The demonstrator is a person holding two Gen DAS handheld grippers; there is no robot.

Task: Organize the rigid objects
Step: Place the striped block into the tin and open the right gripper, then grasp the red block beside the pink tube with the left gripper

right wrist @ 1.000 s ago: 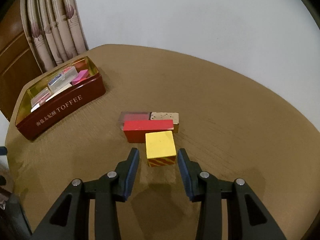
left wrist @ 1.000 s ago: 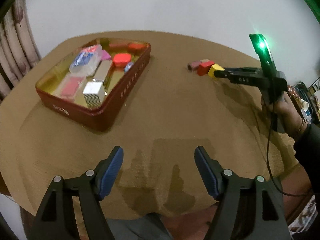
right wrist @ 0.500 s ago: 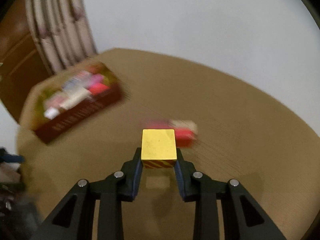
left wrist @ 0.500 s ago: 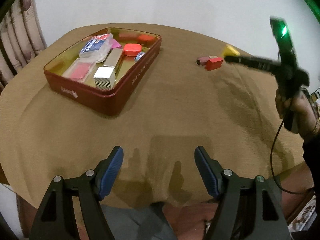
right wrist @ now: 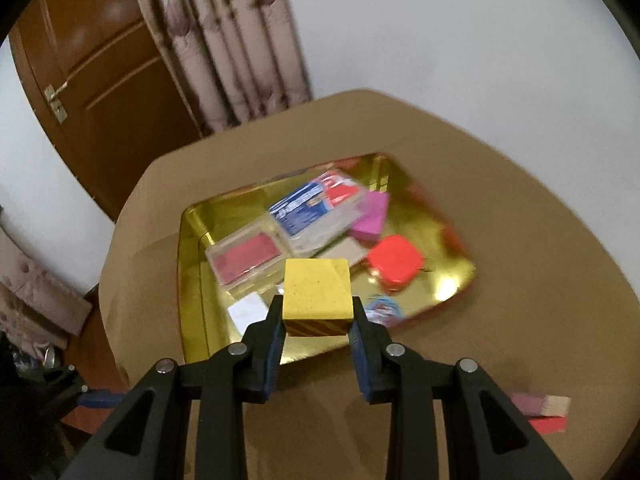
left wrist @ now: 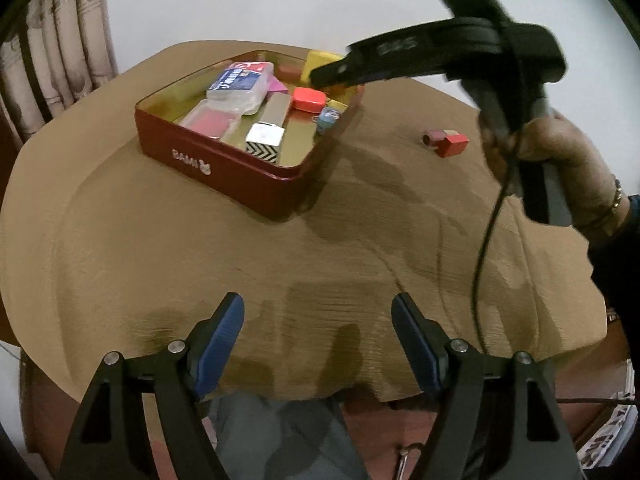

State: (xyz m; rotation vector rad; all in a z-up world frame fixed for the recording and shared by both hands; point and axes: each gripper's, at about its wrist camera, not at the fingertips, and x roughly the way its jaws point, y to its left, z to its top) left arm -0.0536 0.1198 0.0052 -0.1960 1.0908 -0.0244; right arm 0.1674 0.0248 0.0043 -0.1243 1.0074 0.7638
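My right gripper (right wrist: 318, 310) is shut on a yellow cube (right wrist: 318, 288) with a red-striped side, held above the open red toffee tin (right wrist: 192, 280). In the left wrist view the right gripper (left wrist: 324, 76) reaches over the far corner of the tin (left wrist: 224, 168), with the yellow cube (left wrist: 320, 60) at its tip. Inside the tin lie a clear case with a blue label (left wrist: 242, 80), a red square piece (left wrist: 307, 98) and a black-and-white striped box (left wrist: 264, 140). My left gripper (left wrist: 318, 304) hovers over the near table edge, its jaws opening with nothing between them.
A red block (left wrist: 452, 146) and a small maroon one beside it remain on the brown tablecloth to the right of the tin. A person's hand (left wrist: 560, 148) holds the right gripper, with a cable hanging down. Curtains (right wrist: 224, 40) and a wooden door (right wrist: 100, 80) stand behind the table.
The right gripper closed on the yellow cube, lifted it off the table and carried it left until it hangs over the tin. The left gripper shifted a little.
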